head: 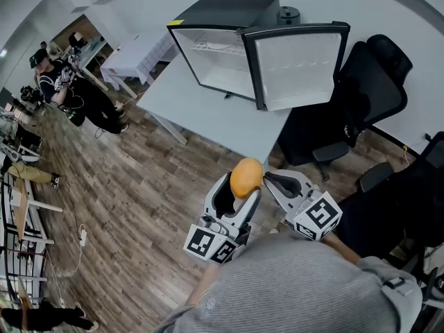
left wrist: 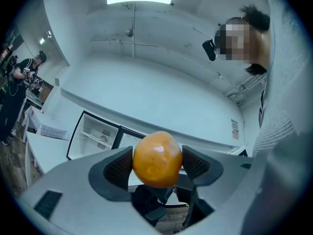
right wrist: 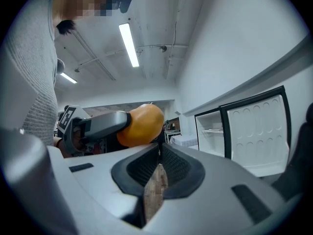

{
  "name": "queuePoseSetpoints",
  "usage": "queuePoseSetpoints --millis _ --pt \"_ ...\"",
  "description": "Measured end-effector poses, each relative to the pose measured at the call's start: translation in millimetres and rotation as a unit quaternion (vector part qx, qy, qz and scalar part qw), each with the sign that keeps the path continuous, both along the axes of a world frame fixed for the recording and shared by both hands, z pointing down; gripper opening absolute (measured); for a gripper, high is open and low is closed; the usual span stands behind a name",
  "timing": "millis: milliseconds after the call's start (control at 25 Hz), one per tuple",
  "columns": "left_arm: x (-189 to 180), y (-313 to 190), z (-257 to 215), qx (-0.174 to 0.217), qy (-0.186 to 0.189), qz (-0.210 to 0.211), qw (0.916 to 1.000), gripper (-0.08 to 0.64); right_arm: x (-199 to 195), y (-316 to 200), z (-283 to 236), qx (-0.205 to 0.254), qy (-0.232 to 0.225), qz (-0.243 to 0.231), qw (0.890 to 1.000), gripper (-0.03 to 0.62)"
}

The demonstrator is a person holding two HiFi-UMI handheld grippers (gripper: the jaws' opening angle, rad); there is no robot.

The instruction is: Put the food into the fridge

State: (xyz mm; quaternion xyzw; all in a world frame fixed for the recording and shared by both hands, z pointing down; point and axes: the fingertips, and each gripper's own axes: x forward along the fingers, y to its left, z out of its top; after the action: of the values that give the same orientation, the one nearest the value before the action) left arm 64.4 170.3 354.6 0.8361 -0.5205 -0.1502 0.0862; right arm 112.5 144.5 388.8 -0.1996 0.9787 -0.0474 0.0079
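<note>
An orange fruit [head: 247, 177] sits pinched between the jaws of my left gripper [head: 243, 188], held up in front of me above the floor. In the left gripper view the orange [left wrist: 157, 159] fills the gap between both pads. My right gripper [head: 269, 180] is just right of it, jaws shut with nothing between them [right wrist: 159, 156]. From the right gripper view I see the orange [right wrist: 142, 125] in the left gripper [right wrist: 98, 126] close by. The small fridge [head: 222, 47] stands on the white table [head: 201, 113] ahead, its door [head: 298, 64] swung open to the right and its white inside showing.
Black office chairs [head: 374, 82] stand right of the table, and another [head: 416, 186] is at my right side. A cloth-covered table [head: 135, 54] is behind on the left. People [head: 76, 92] stand far left on the wooden floor [head: 139, 193].
</note>
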Motion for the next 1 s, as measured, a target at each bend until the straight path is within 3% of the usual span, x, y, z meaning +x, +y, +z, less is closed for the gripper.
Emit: queuePoseSetpoints --millis 600,1000 --pt "-8.0 -14.7 1.5 -0.006 0.003 -0.001 1.0000 0.325 -3.2 -16.0 4.0 -0.009 -0.004 0.014 1.000 0.014" --pt "-45.3 -70.3 3.3 0.001 0.013 0.005 0.9999 0.325 -29.3 -71.0 6.3 -0.009 0.004 0.037 0.999 0.014"
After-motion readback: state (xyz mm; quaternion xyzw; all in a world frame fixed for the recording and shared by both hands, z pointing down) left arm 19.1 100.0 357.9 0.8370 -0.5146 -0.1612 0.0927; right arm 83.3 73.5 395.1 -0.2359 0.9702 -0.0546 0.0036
